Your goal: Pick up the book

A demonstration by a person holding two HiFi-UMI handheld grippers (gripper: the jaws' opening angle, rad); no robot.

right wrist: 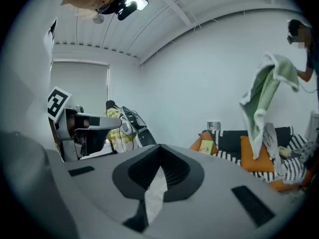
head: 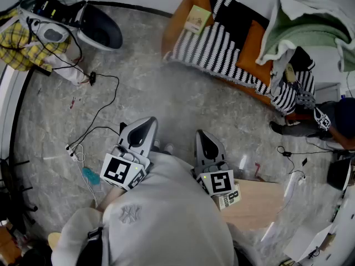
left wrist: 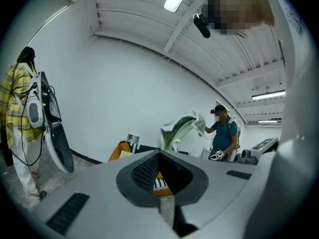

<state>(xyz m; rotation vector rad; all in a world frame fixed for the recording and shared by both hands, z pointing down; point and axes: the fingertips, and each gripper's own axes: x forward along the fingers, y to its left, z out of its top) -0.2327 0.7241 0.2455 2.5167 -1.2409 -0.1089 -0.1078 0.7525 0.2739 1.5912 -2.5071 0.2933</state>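
Approach step: the book (head: 197, 19) lies on the sofa (head: 176, 29), well ahead of the left tool (head: 145, 125) and right tool (head: 205, 139), both closed and empty. Next, step closer and open one.

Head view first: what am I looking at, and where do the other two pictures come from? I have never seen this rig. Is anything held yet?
There is no robot here. A person in a grey hoodie holds a two-jaw gripper in each hand. The head view looks down from a camera on their head. In it the left gripper and the right gripper point forward over the grey floor. The cubes with square markers are parts of the grippers. The other two pictures come from a camera riding on each gripper, looking along its jaws. Both pairs of jaws are together with nothing between them. The book lies on the orange sofa, well ahead and untouched.
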